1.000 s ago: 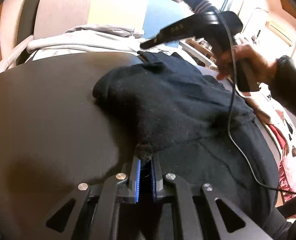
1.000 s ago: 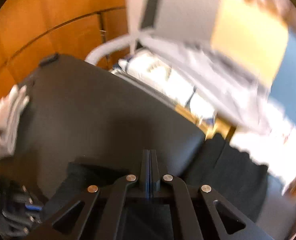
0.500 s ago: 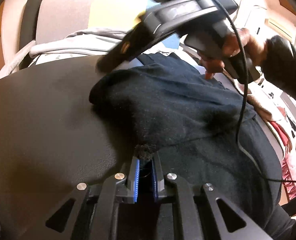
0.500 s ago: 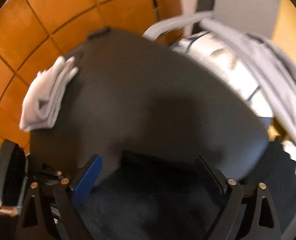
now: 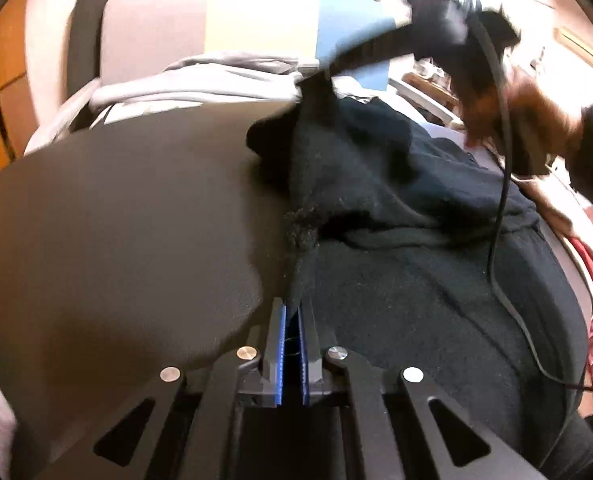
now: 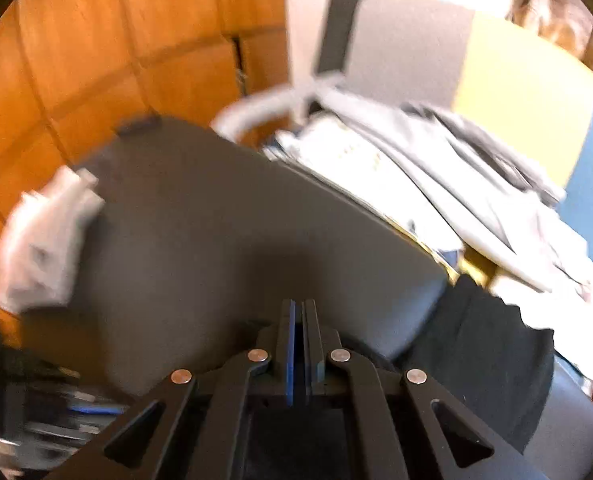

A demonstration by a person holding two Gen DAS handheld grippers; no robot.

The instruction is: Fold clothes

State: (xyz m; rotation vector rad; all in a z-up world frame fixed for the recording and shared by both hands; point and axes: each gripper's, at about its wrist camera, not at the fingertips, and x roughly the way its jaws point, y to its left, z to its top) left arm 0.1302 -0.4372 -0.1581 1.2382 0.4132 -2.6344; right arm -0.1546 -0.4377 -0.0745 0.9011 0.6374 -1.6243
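A black garment [image 5: 396,280] was seen spread over the right half of a dark grey table [image 5: 116,220], with its far part bunched into a raised hump and its right edge draped off the table side. The left gripper [image 5: 292,312] was held low at the near edge, its blue-lined jaws pressed nearly together on a fuzzy fold of the black garment, which was pinched between the pads. Further off and to the right, the right gripper [image 5: 324,76] was caught in blur in the left wrist view, its tip pulling a peak of the same black cloth upward at the far edge; a person's hand [image 5: 532,108] and dark sleeve were made out behind it, and a thin black cable [image 5: 500,208] was trailed down across the cloth.

From the right wrist view, the right gripper [image 6: 298,312] was shown with its jaws drawn close, only a narrow slit left between the blue pads; whether cloth was caught in that slit could not be told from this angle. A strip of the black garment [image 6: 488,344] was seen hanging off the right side of the table [image 6: 236,220]. A folded white cloth [image 6: 44,236] was laid at the far left corner. Beyond the table, pale grey and white clothes [image 6: 436,184] were heaped on a chair [image 6: 416,48] against the orange wooden wall [image 6: 116,40].
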